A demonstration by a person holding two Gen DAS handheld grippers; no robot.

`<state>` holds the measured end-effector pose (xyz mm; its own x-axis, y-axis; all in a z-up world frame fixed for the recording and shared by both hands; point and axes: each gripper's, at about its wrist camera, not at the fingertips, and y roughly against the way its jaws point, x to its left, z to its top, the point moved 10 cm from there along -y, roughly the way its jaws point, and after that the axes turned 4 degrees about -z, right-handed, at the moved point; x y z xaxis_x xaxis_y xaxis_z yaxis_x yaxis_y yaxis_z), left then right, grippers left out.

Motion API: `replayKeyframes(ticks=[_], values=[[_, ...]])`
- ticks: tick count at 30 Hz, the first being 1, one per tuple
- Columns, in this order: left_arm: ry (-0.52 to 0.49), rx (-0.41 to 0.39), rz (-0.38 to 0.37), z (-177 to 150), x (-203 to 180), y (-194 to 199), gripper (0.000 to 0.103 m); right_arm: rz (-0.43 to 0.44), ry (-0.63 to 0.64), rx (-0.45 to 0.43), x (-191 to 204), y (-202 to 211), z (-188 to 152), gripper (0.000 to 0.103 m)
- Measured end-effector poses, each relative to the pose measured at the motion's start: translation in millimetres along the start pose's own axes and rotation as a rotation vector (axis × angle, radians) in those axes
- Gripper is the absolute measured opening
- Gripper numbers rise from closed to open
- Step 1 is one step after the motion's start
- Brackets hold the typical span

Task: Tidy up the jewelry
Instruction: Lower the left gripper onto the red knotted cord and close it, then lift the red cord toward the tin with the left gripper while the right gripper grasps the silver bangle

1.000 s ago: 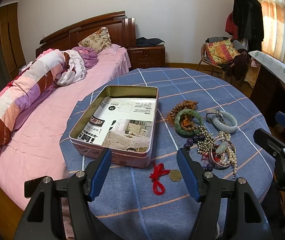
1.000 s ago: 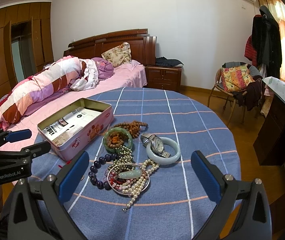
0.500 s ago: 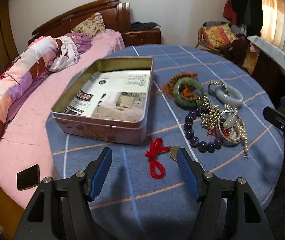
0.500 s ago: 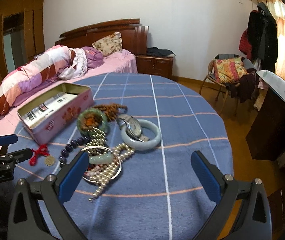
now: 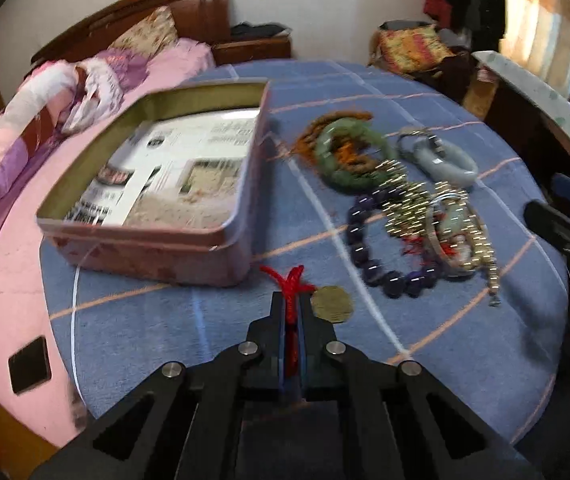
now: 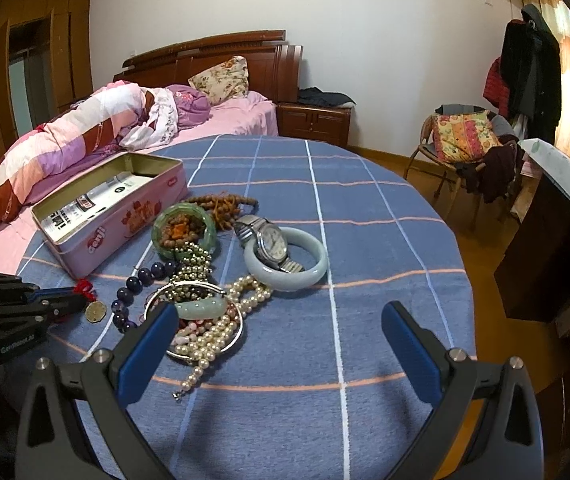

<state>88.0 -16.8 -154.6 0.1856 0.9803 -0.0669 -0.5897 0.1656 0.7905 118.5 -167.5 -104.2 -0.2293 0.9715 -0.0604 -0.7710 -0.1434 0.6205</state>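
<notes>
Left hand-held gripper point(image 5: 292, 312) clamped tight on red cord point(image 5: 291, 280), coin point(image 5: 332, 303) beside it on tabletop point(image 5: 445, 340), just before tin point(image 5: 157, 248). Right hand-held gripper point(image 6: 277, 336) wide apart, empty, over pearls point(image 6: 213, 332).

A home bedroom. A bed point(image 6: 221, 116) (quilt heaped on it), nightstand point(image 6: 314, 123) and hung coats point(image 6: 531, 68) show it.

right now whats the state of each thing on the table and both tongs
left tongs: shut on red cord
right tongs: open, holding nothing
red cord: pinched, coin attached, lying on cloth
tin: open, lidless, only paper inside
watch: lying across pale bangle
pearls: heaped, untouched
</notes>
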Motion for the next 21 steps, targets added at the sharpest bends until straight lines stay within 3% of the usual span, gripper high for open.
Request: replayKeyframes(ticks=[5,10,16,21], values=[[-0.054,-0.098,-0.028,19,-15,30,0.003,0.046,0.011,0.025,5,-5,-3,0.09],[-0.07,-0.172,-0.035,43,-20,55,0.003,0.125,0.049,0.045,22,-6,-2,0.09],[-0.041,-0.192,-0.021,61,-13,58,0.003,0.186,0.108,0.096,47,-19,2,0.099],[-0.03,-0.179,-0.004,56,-3,54,0.003,0.203,0.139,0.158,58,-36,-6,0.102]])
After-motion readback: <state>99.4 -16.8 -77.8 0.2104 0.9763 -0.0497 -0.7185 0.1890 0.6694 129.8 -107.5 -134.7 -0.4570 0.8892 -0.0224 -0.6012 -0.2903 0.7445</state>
